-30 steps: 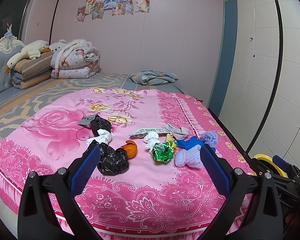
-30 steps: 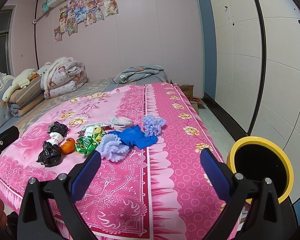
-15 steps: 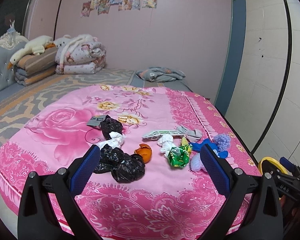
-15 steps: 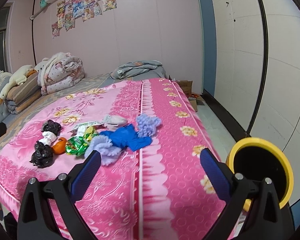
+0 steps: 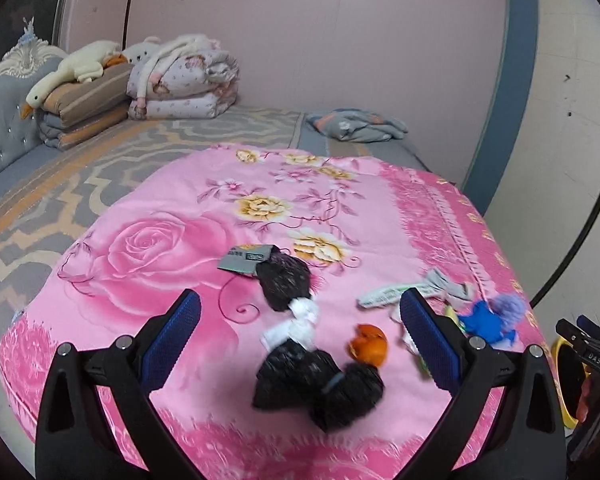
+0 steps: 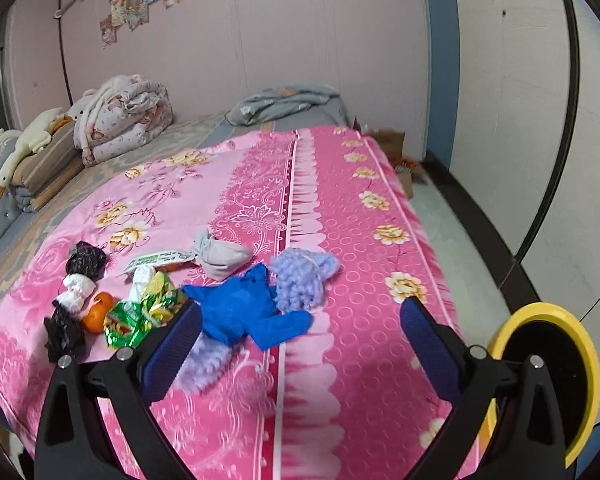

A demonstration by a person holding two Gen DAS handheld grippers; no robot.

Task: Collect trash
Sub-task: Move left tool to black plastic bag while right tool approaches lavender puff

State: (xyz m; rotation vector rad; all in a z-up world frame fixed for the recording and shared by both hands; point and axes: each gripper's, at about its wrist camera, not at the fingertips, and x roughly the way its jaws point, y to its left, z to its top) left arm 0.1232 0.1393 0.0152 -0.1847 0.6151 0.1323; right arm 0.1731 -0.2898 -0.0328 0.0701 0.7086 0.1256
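The trash lies in a loose cluster near the front edge of the bed [image 5: 148, 248], on its pink floral cover: two crumpled black plastic bags [image 5: 320, 384], a smaller black wad [image 5: 284, 280], white tissue wads [image 5: 300, 320], an orange peel [image 5: 368, 346], a grey card [image 5: 244, 258] and, seen from the right wrist, a shiny green wrapper [image 6: 144, 312] and a printed flat packet [image 6: 160, 258]. The left tongs [image 5: 298, 348] stand spread wide and empty, with the nearest black bag framed between their blue pads; the right tongs [image 6: 298, 348] are likewise spread and empty above a blue cloth [image 6: 244, 308] and lilac fuzzy socks [image 6: 304, 276], which look like clothing rather than rubbish. All of it should handle as light and soft: the bags and wrapper will crush and may slide, so a pinch on a bunched fold at the middle seems safest; the peel is firmer but small; the flat card will likely need lifting at an edge. The left wrist view shows the card and the bags close but blurred, and only a sliver of the yellow bin [image 5: 568, 384]. The right wrist view shows that bin [image 6: 548, 368] whole, on the floor just beside the bed, its dark mouth open, and it shows the wrapper plainly.
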